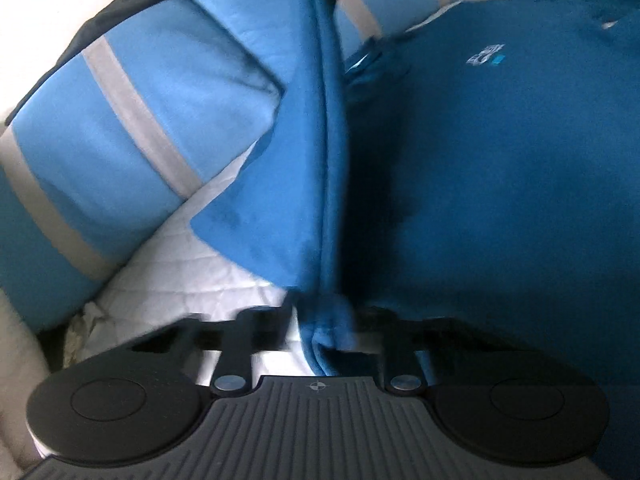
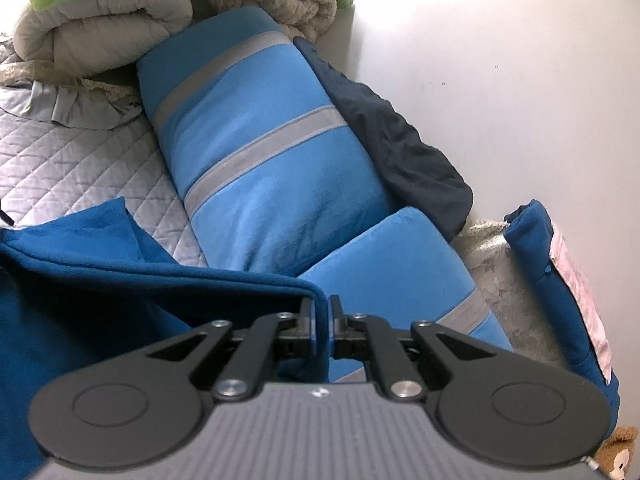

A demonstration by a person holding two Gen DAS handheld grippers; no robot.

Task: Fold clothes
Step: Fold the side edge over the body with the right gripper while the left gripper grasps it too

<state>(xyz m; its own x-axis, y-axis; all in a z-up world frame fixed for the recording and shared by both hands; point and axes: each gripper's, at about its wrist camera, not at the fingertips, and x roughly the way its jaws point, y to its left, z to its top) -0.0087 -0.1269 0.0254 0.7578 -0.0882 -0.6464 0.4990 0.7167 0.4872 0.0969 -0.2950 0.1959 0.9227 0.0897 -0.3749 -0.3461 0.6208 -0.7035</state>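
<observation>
A dark blue sweatshirt (image 1: 500,168) with a small chest logo (image 1: 486,56) lies spread over the bed in the left wrist view. One raised fold of it runs up the middle of the frame. My left gripper (image 1: 326,320) is shut on a bunched bit of that fold, its fingers blurred. In the right wrist view the same sweatshirt (image 2: 100,292) fills the lower left. My right gripper (image 2: 322,312) is shut on its folded edge, which stands up thin between the pads.
Two light blue pillows with grey stripes (image 2: 256,152) (image 1: 120,120) lie along the wall (image 2: 500,60) on a quilted white bedcover (image 2: 80,168). Rolled blankets (image 2: 108,20) are piled behind. A dark navy cloth (image 2: 392,140) is beside the pillow, and a plush toy (image 2: 616,456) sits at the bottom right.
</observation>
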